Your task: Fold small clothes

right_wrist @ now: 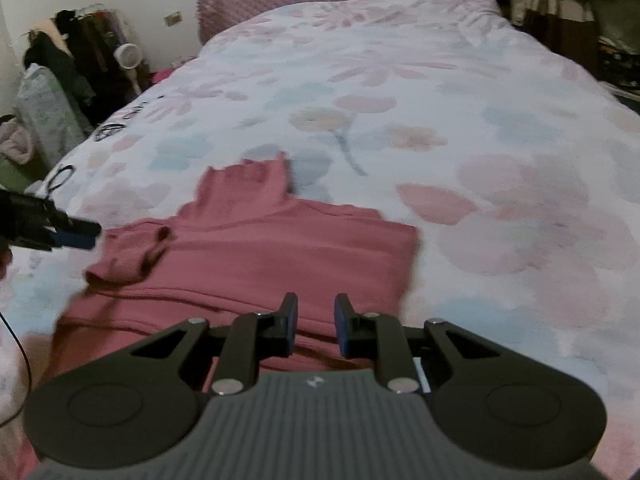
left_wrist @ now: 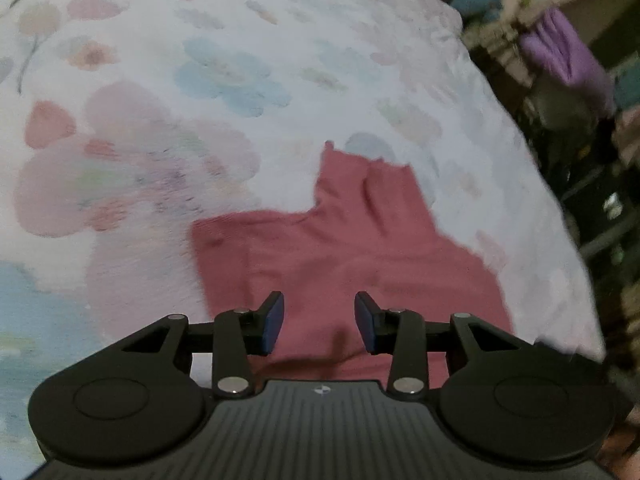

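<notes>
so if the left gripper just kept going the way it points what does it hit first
Most likely the pink turtleneck top lying on the floral bedspread. The left gripper tilts down over the top's body with open jaws and nothing between them. Depth is hard to judge.

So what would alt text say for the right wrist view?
A pink turtleneck top lies flat on a floral bedspread, one sleeve folded across it. The right gripper hovers over its near edge, fingers slightly apart and empty; the left gripper pokes in from the left.
</notes>
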A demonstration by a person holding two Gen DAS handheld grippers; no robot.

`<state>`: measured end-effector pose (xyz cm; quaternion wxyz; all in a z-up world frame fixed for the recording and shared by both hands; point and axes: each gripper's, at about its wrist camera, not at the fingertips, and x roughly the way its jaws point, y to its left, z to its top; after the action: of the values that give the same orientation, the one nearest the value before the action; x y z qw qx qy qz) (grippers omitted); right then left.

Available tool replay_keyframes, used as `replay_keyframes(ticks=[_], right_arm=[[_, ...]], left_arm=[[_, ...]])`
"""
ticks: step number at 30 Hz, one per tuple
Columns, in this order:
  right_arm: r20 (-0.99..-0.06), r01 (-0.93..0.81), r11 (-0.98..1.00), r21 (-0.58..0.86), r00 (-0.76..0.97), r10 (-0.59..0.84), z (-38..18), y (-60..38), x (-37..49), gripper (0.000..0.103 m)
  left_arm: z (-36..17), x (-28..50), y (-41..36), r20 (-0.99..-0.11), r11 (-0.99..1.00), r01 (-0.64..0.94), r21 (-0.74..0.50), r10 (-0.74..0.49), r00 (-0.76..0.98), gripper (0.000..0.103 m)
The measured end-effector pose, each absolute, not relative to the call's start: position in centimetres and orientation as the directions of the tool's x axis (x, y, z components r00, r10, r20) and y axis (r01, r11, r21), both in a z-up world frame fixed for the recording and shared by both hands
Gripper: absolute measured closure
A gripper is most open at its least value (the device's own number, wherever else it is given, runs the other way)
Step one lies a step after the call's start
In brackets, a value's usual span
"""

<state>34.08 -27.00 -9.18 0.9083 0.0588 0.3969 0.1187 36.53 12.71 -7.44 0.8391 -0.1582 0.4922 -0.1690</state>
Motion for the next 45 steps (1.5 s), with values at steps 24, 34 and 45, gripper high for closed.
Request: replay_keyframes(ticks=[24,34,45], right_arm=[[-0.752,-0.503,0.853,0.140,0.507,0.422,-13.9,-7.8,39.6,0.081],[-0.760,-0.494,0.853,0.169,0.486,0.432,-11.7,-9.6,39.3,0.103],[-0.760,-0.426,0.874,0.232,0.481,0.436,-11.5,-12.2,37.3,0.098]], left_arm=[[-9.9,34.4,10.4,-0.809,0.943,0.304,-0.138,-0.284,0.514,0.087],[-10.5,34.1,10.2,-0.832,0.951,0.288,-0.115,-0.251,0.495,0.091],[-8.8,32.5,10.9,-0.848,0.946,0.290,-0.146,-0.271,0.455,0.091]])
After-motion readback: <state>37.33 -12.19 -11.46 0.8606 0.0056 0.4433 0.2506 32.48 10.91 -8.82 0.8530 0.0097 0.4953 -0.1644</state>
